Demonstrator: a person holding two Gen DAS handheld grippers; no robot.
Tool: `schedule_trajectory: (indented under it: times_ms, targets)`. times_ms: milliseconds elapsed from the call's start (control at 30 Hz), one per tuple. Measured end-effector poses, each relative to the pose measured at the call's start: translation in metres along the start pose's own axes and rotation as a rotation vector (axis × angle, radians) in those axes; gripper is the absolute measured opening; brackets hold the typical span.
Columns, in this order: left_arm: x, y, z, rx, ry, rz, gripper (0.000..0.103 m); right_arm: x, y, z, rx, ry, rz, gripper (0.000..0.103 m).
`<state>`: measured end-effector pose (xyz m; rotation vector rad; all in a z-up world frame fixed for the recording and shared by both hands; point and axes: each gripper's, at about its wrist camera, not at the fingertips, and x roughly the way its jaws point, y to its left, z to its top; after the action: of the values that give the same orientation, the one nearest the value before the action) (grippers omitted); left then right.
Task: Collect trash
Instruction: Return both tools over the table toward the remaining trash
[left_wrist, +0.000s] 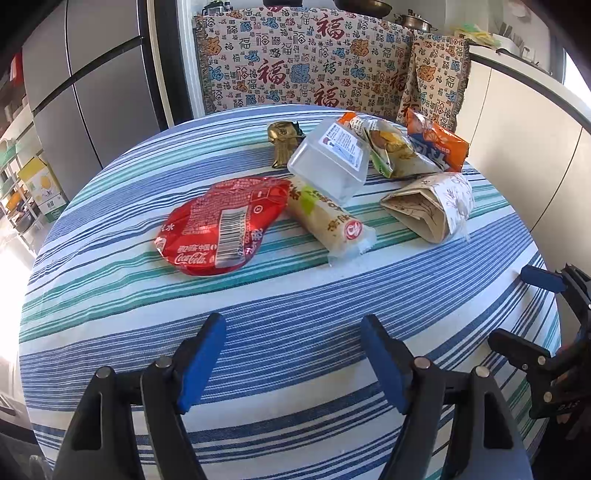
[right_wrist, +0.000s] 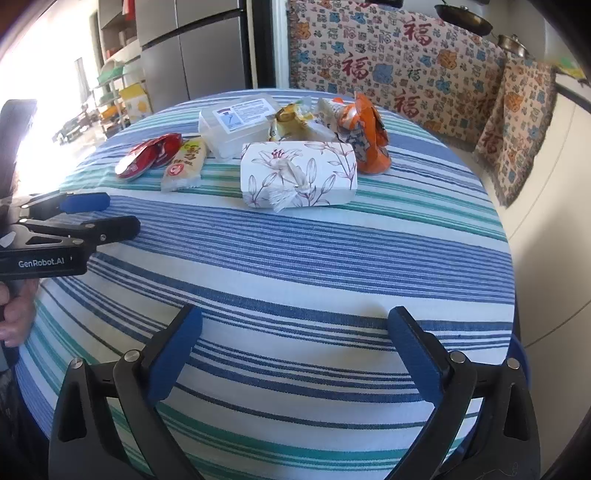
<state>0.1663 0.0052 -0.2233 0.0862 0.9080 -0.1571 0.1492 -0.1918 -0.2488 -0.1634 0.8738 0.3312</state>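
Both grippers (left_wrist: 293, 325) (right_wrist: 295, 317) gape empty over the striped tablecloth (left_wrist: 258, 302) (patterned bench (left_wrist: 295, 55) behind).

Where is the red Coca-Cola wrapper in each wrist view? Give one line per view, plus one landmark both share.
Left wrist view: the red Coca-Cola wrapper lies left of centre on the striped tablecloth, its right edge at the beige snack packet.
Right wrist view: the wrapper is small, upper left, left of the same packet.
Shared landmark: the floral tissue pack.
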Motion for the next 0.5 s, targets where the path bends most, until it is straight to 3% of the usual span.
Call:
schedule_trajectory:
  times_ms: [500]
  targets:
    - [0.001, 0.01, 0.004, 0.007, -0.001, -0.008, 0.078, -0.002, -0.002, -0.004, 0.003, -0.016, -0.001, 0.103]
